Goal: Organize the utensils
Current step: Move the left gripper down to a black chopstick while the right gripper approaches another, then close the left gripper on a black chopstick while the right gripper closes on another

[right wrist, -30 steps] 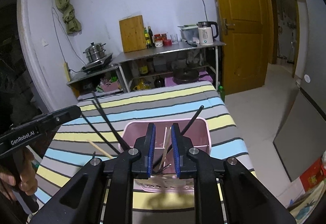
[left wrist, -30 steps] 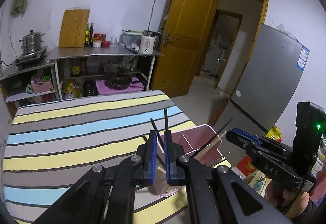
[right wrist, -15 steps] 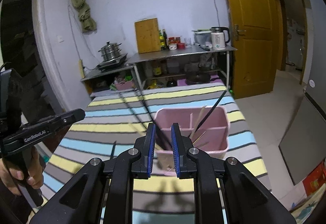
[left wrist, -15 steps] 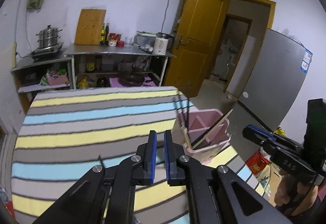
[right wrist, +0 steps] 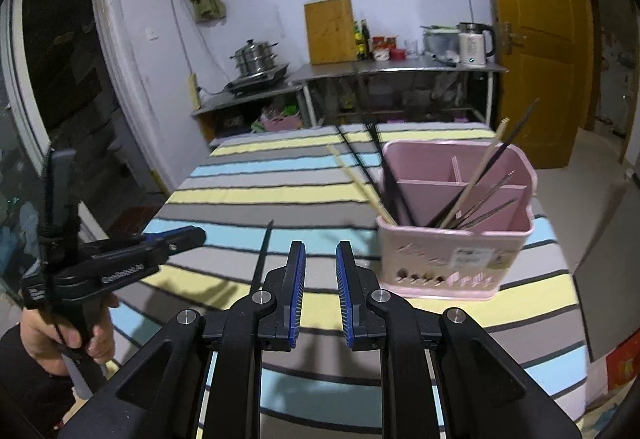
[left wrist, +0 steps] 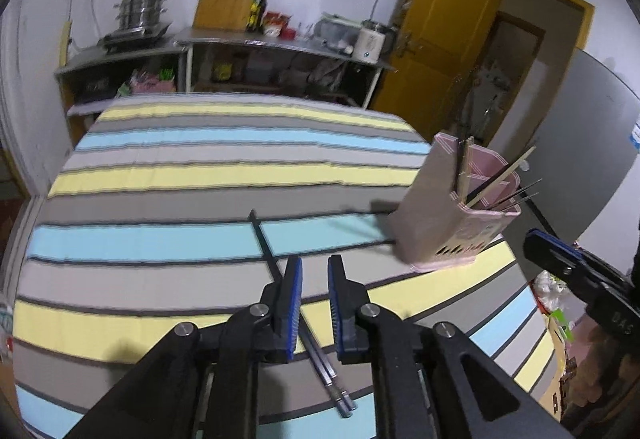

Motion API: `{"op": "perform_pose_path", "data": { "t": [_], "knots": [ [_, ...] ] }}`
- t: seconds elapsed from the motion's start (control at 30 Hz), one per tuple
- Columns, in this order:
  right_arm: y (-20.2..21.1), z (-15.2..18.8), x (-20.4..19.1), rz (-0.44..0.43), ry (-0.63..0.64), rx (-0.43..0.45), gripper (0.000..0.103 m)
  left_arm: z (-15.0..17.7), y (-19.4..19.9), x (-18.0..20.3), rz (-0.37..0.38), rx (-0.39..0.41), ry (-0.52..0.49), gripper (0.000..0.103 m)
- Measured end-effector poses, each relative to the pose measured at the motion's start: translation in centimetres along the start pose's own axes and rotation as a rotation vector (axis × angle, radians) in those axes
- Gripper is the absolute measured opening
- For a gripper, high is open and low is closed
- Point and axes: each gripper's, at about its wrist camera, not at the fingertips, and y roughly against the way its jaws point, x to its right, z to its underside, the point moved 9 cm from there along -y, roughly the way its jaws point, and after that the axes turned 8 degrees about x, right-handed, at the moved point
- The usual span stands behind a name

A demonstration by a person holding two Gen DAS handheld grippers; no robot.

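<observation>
A pair of black chopsticks point(left wrist: 266, 243) lies on the striped tablecloth point(left wrist: 160, 175). My left gripper point(left wrist: 314, 271) hovers low over them, jaws opening; the sticks run beneath the gap and the pads do not press them. The pink divided caddy point(left wrist: 432, 223) stands to the right near the table edge and holds several wooden, black and metal chopsticks. In the right wrist view the caddy point(right wrist: 452, 255) is ahead and to the right. My right gripper point(right wrist: 320, 263) is open with nothing between its fingers. The left gripper point(right wrist: 192, 237) and the black chopsticks point(right wrist: 264, 251) show at the left.
Metal shelves point(right wrist: 400, 69) along the far wall carry a steamer pot, a wooden cutting board, bottles and a kettle. An orange door point(left wrist: 444, 35) and a grey refrigerator point(left wrist: 580, 143) stand to the right. The table edge drops off just past the caddy.
My left gripper has swung left and down from the caddy to the black chopsticks on the cloth, and its jaws have parted. My right gripper has drawn back from the caddy with the same gap.
</observation>
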Motion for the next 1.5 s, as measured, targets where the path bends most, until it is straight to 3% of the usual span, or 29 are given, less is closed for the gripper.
{"op": "perform_pose_path", "data": {
  "t": [0.23, 0.6, 0.83, 1.07, 1.33, 1.37, 1.5],
  "knots": [
    [-2.2, 1.9, -0.4, -0.023, 0.001, -0.058, 0.016, 3.4, -3.2, -2.1, -0.047, -0.071, 0.031, 0.021],
    [-4.0, 3.3, 0.1, -0.029, -0.011, -0.094, 0.016, 6.4, -7.6, -3.2, -0.107, -0.150, 0.050, 0.025],
    [-4.3, 3.5, 0.3, -0.034, -0.019, -0.099, 0.016, 6.4, -7.9, -2.7, -0.153, -0.113, 0.007, 0.033],
    [-4.3, 3.6, 0.3, -0.037, -0.021, -0.097, 0.016, 6.5, -7.5, -3.2, -0.173, -0.098, 0.032, 0.034],
    [-4.4, 4.0, 0.5, -0.039, -0.037, -0.101, 0.016, 6.8, -7.7, -2.7, -0.232, -0.098, -0.065, 0.035],
    [-4.5, 4.1, 0.4, -0.040, -0.036, -0.102, 0.016, 6.8, -7.7, -2.7, -0.239, -0.100, -0.080, 0.034],
    [-4.7, 4.2, -0.2, -0.055, -0.031, -0.108, 0.016, 6.7, -7.2, -3.9, -0.259, -0.106, -0.069, 0.011]
  ]
}}
